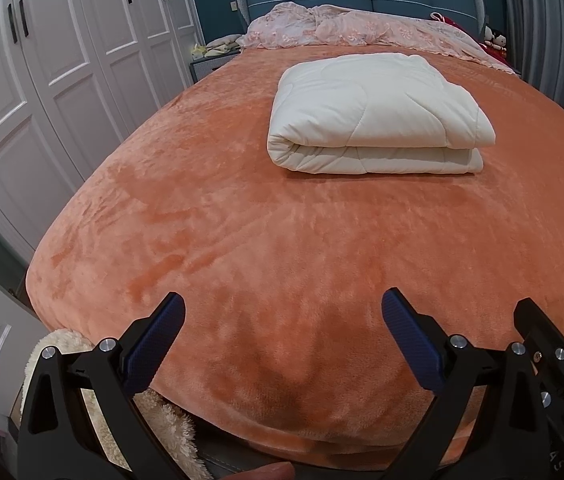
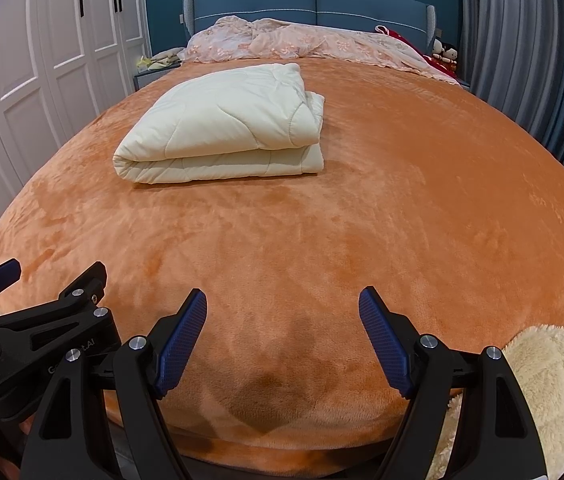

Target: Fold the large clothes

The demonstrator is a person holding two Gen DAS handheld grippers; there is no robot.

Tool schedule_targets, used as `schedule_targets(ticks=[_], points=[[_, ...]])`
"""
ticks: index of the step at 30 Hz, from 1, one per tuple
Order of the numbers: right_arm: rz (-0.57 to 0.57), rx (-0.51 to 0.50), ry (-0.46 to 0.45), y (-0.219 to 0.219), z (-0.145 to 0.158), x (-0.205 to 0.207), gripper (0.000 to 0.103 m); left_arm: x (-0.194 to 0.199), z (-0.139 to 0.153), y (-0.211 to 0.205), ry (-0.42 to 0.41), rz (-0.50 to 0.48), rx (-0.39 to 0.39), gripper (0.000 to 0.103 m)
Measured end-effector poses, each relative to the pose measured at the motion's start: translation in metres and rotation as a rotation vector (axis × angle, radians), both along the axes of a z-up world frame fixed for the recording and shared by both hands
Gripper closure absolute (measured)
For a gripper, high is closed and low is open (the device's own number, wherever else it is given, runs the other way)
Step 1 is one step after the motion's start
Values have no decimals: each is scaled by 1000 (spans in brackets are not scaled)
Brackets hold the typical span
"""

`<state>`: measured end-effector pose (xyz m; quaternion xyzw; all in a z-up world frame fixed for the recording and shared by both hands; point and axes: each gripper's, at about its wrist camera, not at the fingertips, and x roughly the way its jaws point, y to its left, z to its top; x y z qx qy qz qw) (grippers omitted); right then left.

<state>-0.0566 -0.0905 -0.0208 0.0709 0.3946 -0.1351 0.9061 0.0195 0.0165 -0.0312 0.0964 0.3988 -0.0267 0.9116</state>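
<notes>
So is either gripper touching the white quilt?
Apart. Both wrist views show the left gripper and right gripper open at the bed's near edge, with bare orange blanket between them and the folded quilt.

- the bed cover (image 1: 241, 208) is a plush orange fleece, soft and matt, with a brushed nap that shows lighter and darker streaks.
- the folded quilt (image 1: 378, 116) is cream cloth, smooth and padded, with stitched quilting lines.
- the left gripper (image 1: 282, 320) has matt black plastic arms, dimpled blue rubbery pads (image 1: 153, 344) and shiny metal bolt heads.
- the fluffy cream fabric (image 2: 546, 380) is shaggy and rough-looking.
- the wardrobe doors (image 1: 61, 60) look smooth, painted white, slightly glossy.
</notes>
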Motion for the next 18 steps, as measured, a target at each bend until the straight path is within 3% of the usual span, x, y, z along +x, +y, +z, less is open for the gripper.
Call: schedule_targets(ticks=[18], points=[[-4,2,-2,0,0,1,27,-3,2,-1,-7,2,-11,10]])
